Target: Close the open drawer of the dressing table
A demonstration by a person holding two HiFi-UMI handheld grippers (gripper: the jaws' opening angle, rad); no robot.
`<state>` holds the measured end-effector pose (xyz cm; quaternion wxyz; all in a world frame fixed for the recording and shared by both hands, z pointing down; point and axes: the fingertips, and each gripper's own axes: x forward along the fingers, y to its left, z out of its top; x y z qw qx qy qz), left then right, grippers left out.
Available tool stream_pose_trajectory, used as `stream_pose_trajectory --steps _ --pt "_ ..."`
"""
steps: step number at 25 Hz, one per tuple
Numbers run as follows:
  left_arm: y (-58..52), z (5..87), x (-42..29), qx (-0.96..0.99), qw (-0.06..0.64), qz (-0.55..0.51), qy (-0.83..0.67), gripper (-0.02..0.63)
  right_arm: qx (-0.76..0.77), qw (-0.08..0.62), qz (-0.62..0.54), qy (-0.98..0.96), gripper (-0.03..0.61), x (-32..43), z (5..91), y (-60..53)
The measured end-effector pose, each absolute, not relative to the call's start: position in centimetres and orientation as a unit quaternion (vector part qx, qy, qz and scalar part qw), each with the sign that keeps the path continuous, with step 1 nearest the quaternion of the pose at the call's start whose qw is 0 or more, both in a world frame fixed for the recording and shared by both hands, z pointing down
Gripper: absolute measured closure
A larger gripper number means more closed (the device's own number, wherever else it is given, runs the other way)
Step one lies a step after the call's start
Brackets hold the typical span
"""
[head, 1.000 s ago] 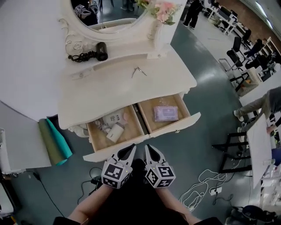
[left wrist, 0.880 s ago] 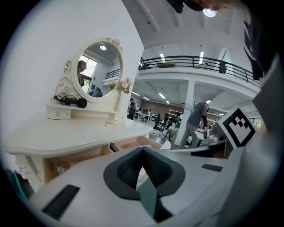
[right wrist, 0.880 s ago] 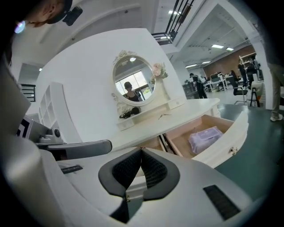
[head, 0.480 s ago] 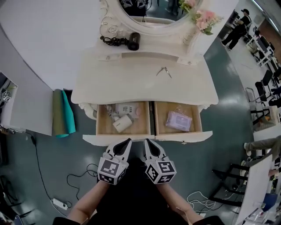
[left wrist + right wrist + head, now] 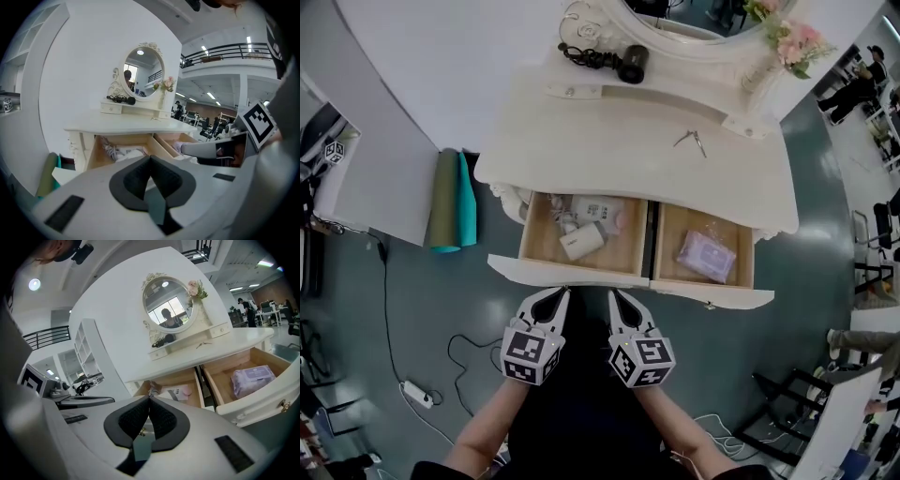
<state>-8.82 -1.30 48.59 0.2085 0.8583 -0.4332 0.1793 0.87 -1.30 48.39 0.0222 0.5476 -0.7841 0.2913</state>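
Head view: left drawer front [image 5: 572, 273] just ahead of our left gripper [image 5: 551, 298]; right drawer front [image 5: 712, 294] nearer right gripper [image 5: 619, 298]; both fronts run crosswise; both grippers pressed together, empty

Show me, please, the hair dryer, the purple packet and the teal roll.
hair dryer [image 5: 631, 66], head view, on its black body.
purple packet [image 5: 706, 256], head view, on the middle of its top face.
teal roll [image 5: 467, 202], head view, halfway along its side.
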Motion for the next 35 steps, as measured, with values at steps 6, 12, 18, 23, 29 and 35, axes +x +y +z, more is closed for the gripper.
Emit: stream_pose_trajectory --steps 6,12,18,23,29,35 --pt "0.0 53.4 -11.2 0.825 0.260 0.221 -0.450 0.594 0.540 0.039 0.311 -0.781 0.545 -0.5 51.5 -1.4" --pt "0.7 57.7 -12.8 0.804 0.293 0.250 -0.453 0.594 0.552 0.052 0.336 -0.762 0.545 -0.2 55.0 -1.7" --pt "0.0 59.6 -13.8 0.796 0.302 0.253 -0.460 0.594 0.564 0.062 0.355 -0.743 0.546 0.3 57.7 -1.8" --pt "-1.2 60.0 -14.1 0.797 0.298 0.248 -0.463 0.594 0.566 0.069 0.361 -0.738 0.545 0.2 58.7 -2.4" --pt "-1.7 60.1 -14.1 0.797 0.302 0.247 -0.460 0.594 0.564 0.078 0.367 -0.736 0.545 -0.1 58.9 -2.6" --pt "-3.0 60.2 -13.9 0.796 0.306 0.250 -0.459 0.594 0.564 0.079 0.369 -0.735 0.546 0.0 58.8 -4.1"
